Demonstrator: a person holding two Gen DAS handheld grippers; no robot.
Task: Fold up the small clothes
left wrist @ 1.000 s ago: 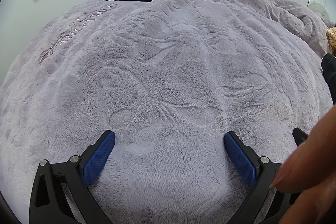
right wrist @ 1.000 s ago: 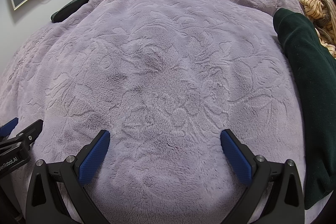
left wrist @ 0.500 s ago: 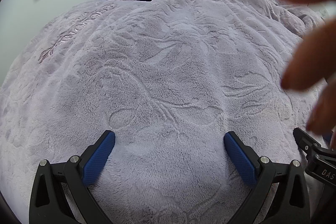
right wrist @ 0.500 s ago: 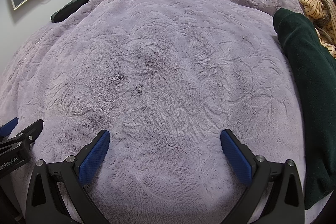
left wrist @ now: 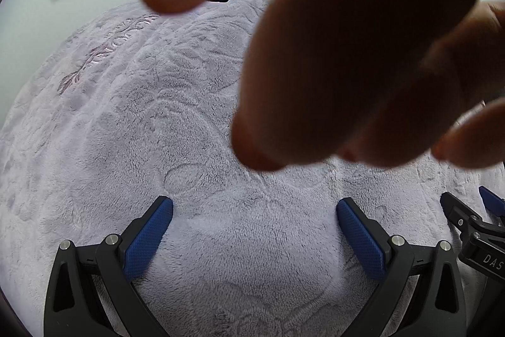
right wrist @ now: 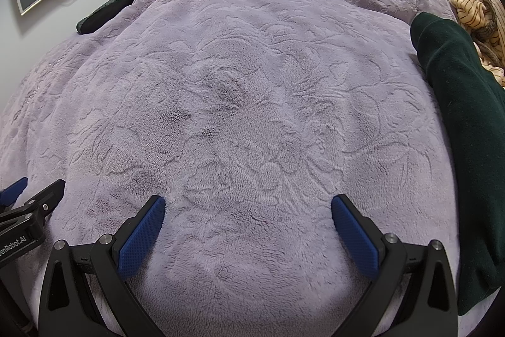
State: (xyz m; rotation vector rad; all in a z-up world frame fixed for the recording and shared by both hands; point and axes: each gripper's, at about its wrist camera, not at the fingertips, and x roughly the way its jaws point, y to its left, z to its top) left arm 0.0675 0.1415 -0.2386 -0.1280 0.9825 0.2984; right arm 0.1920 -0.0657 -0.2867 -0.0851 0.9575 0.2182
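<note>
Resting low on the purple blanket (right wrist: 252,103), both tools sit side by side with nothing between their blue pads. The right gripper (right wrist: 247,223) has its jaws spread wide over bare fleece, and the left gripper (left wrist: 254,225) is spread just as wide. A bare hand (left wrist: 363,62) hangs close in front of the left camera, blurred, hiding most of the far bed in that view.

The clothes lie off to the right: a dark green garment (right wrist: 457,128) runs along the right edge of the bed, its long axis going from near to far, and a tan striped garment (right wrist: 476,11) is heaped at its far end. Nothing is laid out for folding yet. The green piece lies right of the right gripper's jaws, so that gripper looks the nearer one and would need to swing rightward to reach it.
</note>
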